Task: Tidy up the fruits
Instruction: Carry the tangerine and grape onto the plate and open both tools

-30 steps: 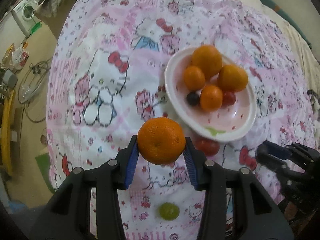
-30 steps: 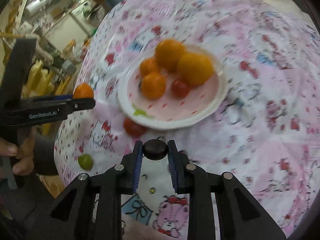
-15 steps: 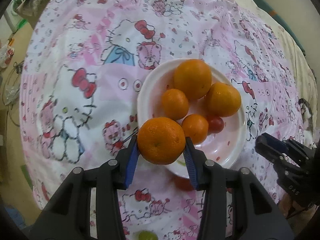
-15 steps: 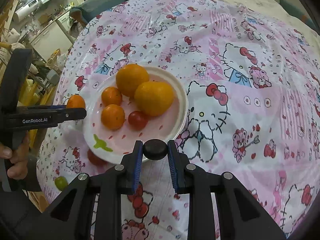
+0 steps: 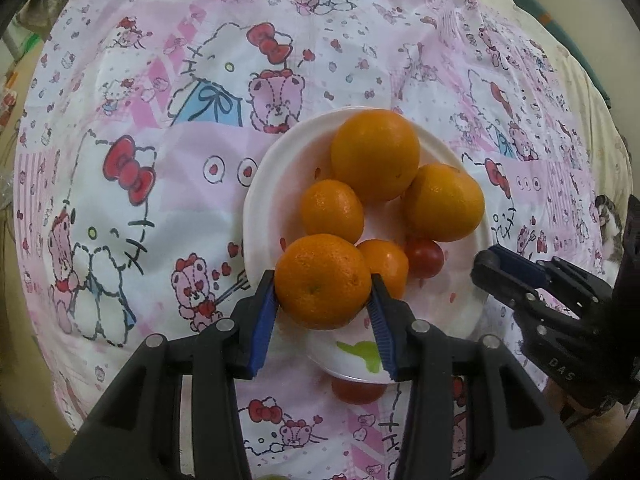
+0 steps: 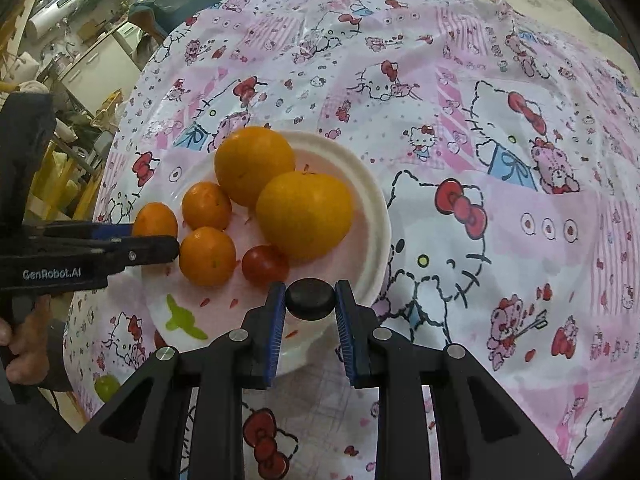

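Note:
My left gripper (image 5: 322,282) is shut on an orange tangerine (image 5: 320,272) and holds it above the near left part of the white plate (image 5: 260,208). On the plate lie two big oranges (image 5: 376,156), two small tangerines (image 5: 332,210) and a cherry tomato (image 5: 424,258). My right gripper (image 6: 310,294) is shut on a small dark round fruit (image 6: 309,302) over the plate's near rim (image 6: 376,216). The left gripper (image 6: 168,240) with its tangerine (image 6: 155,220) shows at the plate's left side in the right wrist view. The right gripper (image 5: 492,268) reaches in from the right.
A red tomato (image 5: 356,392) lies on the cartoon-print cloth (image 5: 160,160) just off the plate's near edge. A green grape (image 6: 106,386) sits near the cloth's left edge. A hand (image 6: 24,344) holds the left tool. Room clutter lies beyond the bed's left side.
Both grippers moved toward the plate with their fruit still held. The tangerine went from off the plate's near left to over it; the dark fruit now hangs over the near rim.

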`<action>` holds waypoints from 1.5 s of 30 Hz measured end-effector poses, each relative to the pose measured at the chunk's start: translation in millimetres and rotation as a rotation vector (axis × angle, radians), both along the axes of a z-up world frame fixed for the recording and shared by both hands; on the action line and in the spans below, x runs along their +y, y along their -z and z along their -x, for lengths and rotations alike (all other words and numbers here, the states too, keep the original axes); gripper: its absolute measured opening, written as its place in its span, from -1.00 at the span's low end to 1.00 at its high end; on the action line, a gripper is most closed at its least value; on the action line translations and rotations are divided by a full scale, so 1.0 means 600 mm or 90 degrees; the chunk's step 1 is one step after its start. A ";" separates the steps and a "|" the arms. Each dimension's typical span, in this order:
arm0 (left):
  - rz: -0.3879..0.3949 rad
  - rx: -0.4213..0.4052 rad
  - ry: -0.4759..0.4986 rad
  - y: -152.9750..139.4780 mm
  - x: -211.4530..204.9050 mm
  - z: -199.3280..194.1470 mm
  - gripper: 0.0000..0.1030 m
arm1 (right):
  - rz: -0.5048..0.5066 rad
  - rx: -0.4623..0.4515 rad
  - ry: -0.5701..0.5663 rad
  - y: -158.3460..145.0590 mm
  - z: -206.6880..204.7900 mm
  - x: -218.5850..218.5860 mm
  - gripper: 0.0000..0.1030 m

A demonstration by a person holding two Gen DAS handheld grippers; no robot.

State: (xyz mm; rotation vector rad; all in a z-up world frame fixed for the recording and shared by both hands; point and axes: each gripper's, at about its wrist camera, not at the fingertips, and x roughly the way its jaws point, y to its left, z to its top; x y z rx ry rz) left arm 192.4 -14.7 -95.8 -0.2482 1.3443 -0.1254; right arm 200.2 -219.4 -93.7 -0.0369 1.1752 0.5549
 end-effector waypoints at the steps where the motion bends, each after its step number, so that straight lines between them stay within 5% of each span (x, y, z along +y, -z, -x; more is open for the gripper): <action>1: 0.004 0.002 -0.003 0.001 0.000 -0.001 -0.21 | -0.001 0.001 0.000 0.001 -0.001 0.002 -0.49; 15: -0.007 0.014 0.005 -0.001 -0.008 0.001 -0.19 | -0.009 0.018 0.004 0.012 -0.002 0.015 -0.46; 17: 0.004 0.012 0.005 -0.002 -0.008 0.002 -0.05 | -0.006 0.020 0.008 0.013 -0.003 0.013 -0.43; 19: 0.008 0.002 0.001 -0.009 -0.008 0.002 0.32 | -0.012 0.019 0.007 0.010 -0.003 0.013 -0.43; 25: 0.012 -0.021 -0.013 -0.028 0.001 0.001 0.40 | 0.002 0.008 -0.006 0.008 0.004 0.015 -0.42; 26: 0.011 -0.023 -0.014 -0.031 0.002 0.001 0.40 | 0.003 0.009 -0.005 0.008 0.006 0.015 -0.38; 28: 0.011 -0.027 -0.015 -0.035 0.005 0.002 0.42 | 0.001 0.009 -0.004 0.006 0.007 0.014 0.17; 30: 0.012 -0.030 -0.016 -0.038 0.007 0.003 0.48 | -0.003 -0.006 0.005 -0.002 0.010 0.010 0.34; 45: -0.047 -0.088 0.013 -0.085 0.024 0.052 0.57 | -0.011 0.001 0.071 -0.046 0.041 -0.020 0.35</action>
